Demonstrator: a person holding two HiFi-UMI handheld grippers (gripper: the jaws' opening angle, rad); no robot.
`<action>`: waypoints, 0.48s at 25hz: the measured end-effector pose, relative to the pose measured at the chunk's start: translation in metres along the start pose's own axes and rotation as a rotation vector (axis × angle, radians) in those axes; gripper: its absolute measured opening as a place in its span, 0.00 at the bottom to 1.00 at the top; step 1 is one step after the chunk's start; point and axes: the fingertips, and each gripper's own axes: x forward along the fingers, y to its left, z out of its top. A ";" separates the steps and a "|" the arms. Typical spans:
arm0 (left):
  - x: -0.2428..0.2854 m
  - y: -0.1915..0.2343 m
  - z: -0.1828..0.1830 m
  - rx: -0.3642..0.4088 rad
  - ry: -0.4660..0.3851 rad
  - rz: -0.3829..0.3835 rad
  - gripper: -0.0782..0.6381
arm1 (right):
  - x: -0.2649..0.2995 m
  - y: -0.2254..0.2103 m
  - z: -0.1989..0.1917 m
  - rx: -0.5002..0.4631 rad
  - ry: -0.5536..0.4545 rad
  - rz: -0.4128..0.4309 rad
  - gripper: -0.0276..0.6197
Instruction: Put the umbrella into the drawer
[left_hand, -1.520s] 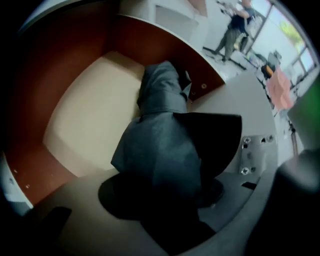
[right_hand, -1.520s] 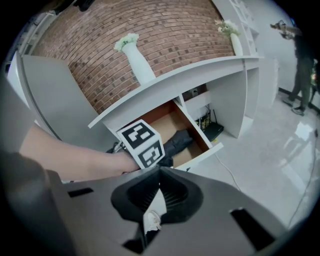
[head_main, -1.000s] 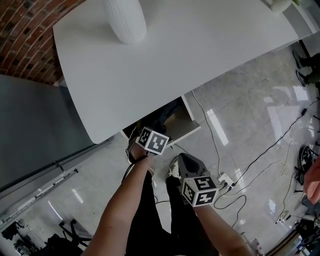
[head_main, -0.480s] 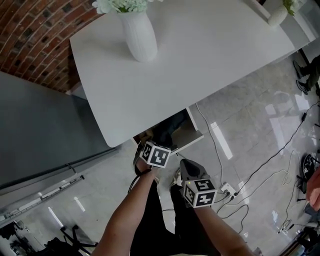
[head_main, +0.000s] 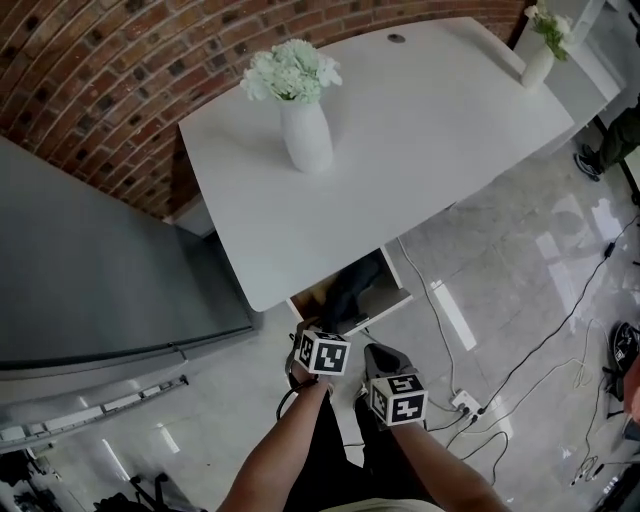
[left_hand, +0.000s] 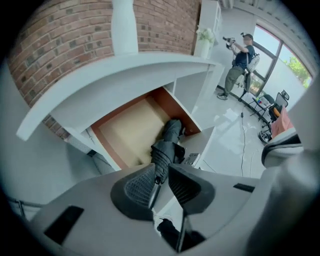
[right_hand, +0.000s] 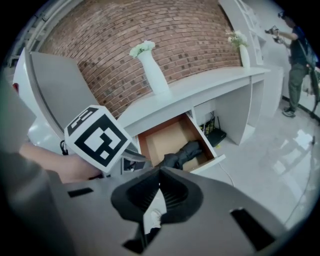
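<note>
**Q:** Item, umbrella (left_hand: 168, 142): location?

**A:** Folded, dark. It lies slantwise in the open drawer (left_hand: 125, 131) under the white tabletop (head_main: 400, 130). Its near end sits at the drawer's front corner.

**Q:** Left claw (left_hand: 161, 173): condition?

**A:** Jaws a narrow gap apart, aimed at the drawer. The umbrella's near tip shows in that gap. Whether either pad touches it cannot be told.

**Q:** Right claw (right_hand: 159, 182): condition?

**A:** Jaws together, nothing between them. It is held back from the drawer, beside the left claw.

**Q:** Hazards on file?

**A:** Two, both judged.
1. If the tip is caught between the left pads, drawing that claw away would drag the umbrella back over the front edge.
2. The near end looks close to the front panel. Pushing the drawer shut could pinch or jam it there if the umbrella is not nudged deeper first.
</note>
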 end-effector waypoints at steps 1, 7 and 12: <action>-0.009 -0.002 0.000 -0.028 -0.012 -0.002 0.22 | -0.006 0.002 0.003 0.005 -0.006 0.003 0.07; -0.064 -0.014 0.004 -0.174 -0.094 -0.044 0.18 | -0.043 0.013 0.014 0.012 -0.028 0.022 0.07; -0.101 -0.029 0.007 -0.212 -0.132 -0.066 0.16 | -0.064 0.020 0.025 -0.016 -0.040 0.038 0.07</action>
